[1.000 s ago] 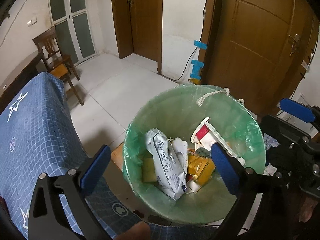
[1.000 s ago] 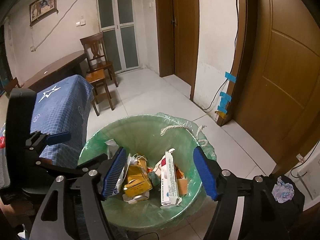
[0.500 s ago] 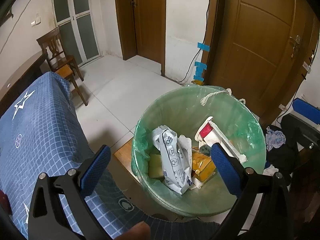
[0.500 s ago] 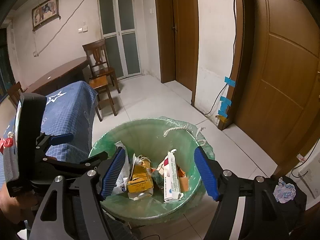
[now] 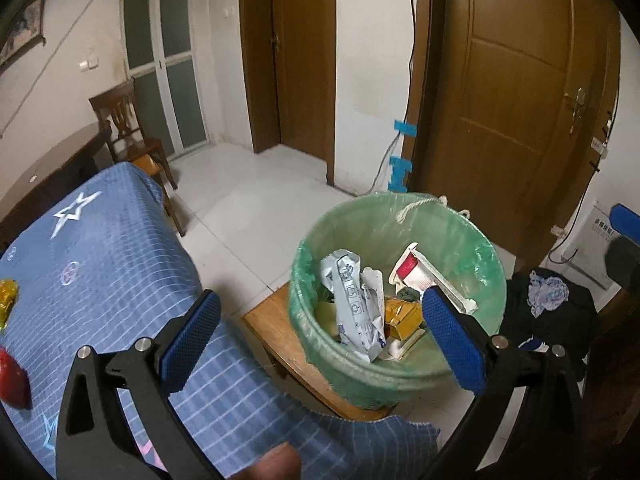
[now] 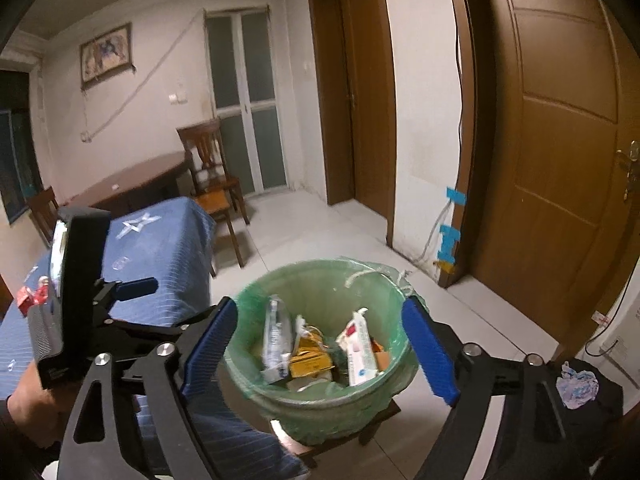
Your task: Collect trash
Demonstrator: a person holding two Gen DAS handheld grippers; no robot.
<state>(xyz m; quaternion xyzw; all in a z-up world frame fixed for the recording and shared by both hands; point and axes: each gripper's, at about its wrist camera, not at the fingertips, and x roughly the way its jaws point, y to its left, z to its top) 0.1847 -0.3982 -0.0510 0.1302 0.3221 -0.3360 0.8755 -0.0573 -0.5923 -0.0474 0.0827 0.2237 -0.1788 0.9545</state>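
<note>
A bin lined with a green bag point(image 5: 348, 224) point(image 6: 320, 280) stands on a low wooden stool point(image 5: 276, 332). Inside lie a silver wrapper point(image 5: 356, 300) point(image 6: 275, 332), a white and red tube box point(image 5: 432, 280) point(image 6: 358, 352) and a gold packet point(image 5: 400, 314) point(image 6: 310, 354). My left gripper point(image 5: 320, 344) is open and empty, above the near rim and table edge; it also shows in the right wrist view point(image 6: 120, 312). My right gripper point(image 6: 318, 352) is open and empty above the bin. A gold wrapper point(image 5: 8, 294) and a red item point(image 5: 12, 376) lie on the blue tablecloth point(image 5: 100, 260).
A wooden chair point(image 6: 212, 184) and a dark desk point(image 6: 132, 184) stand behind the blue table. Brown doors point(image 6: 560, 160) and a white wall with blue tape point(image 5: 402, 160) are ahead. A black seat holds a crumpled cloth point(image 5: 548, 292) point(image 6: 578, 384) right of the bin.
Both grippers have drawn back and up from the bin, so it looks smaller and farther. The left one moved left, showing more tablecloth with the wrappers. Both stayed open.
</note>
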